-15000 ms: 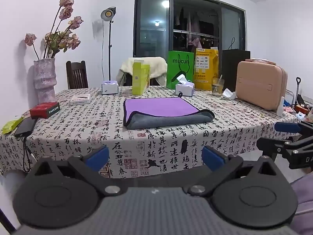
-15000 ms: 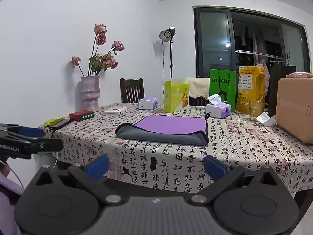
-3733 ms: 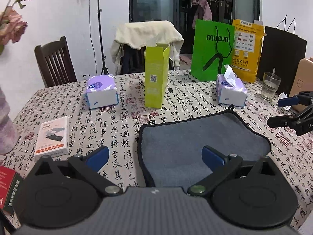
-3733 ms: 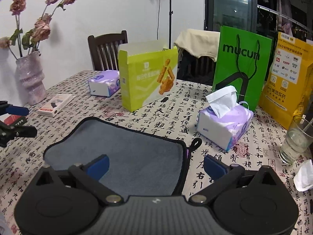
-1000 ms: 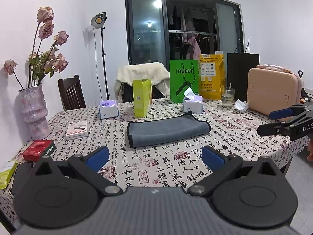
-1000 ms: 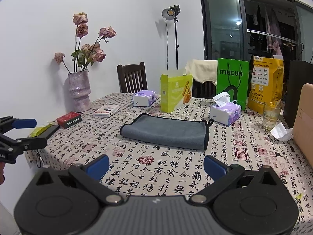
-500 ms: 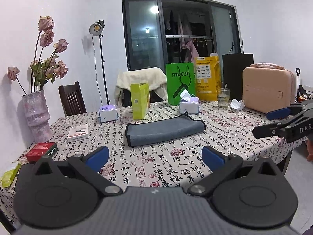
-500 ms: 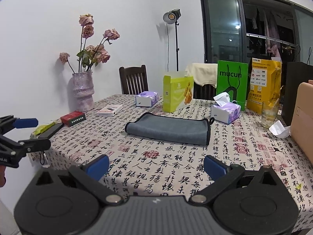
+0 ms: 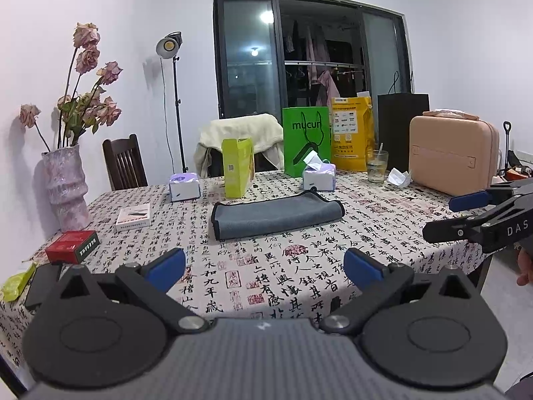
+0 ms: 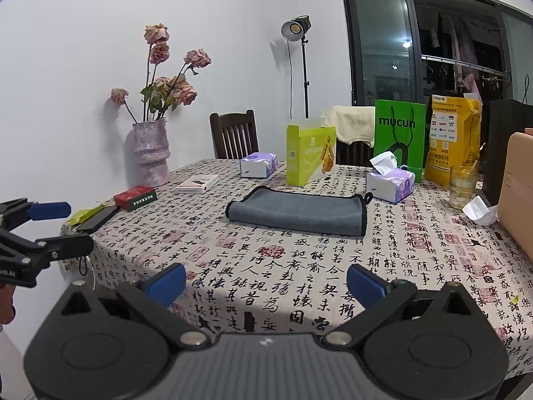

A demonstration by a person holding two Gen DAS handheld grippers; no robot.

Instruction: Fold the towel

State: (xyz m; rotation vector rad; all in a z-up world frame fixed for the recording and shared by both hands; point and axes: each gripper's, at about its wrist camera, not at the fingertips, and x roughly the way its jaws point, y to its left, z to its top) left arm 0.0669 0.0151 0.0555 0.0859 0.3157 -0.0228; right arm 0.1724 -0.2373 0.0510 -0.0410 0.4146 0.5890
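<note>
A grey towel (image 9: 276,217) with dark edging lies folded flat, grey side up, on the middle of the patterned table (image 9: 266,266); it also shows in the right wrist view (image 10: 299,213). My left gripper (image 9: 265,265) is open and empty, held back over the table's near edge. My right gripper (image 10: 266,281) is open and empty, also well short of the towel. Each gripper shows from the side in the other's view, the right one (image 9: 466,215) and the left one (image 10: 53,226), both with jaws apart.
Behind the towel stand a lime box (image 9: 237,166), two tissue boxes (image 9: 318,175), a green bag (image 9: 306,140), a yellow bag (image 9: 351,133) and a glass (image 9: 377,166). A vase (image 9: 65,186), red box (image 9: 72,241) and phone (image 9: 41,285) sit left; a pink case (image 9: 453,155) right.
Both grippers have drawn back a little further from the table. The towel lies still, grey side up; 15 seconds ago its purple side showed.
</note>
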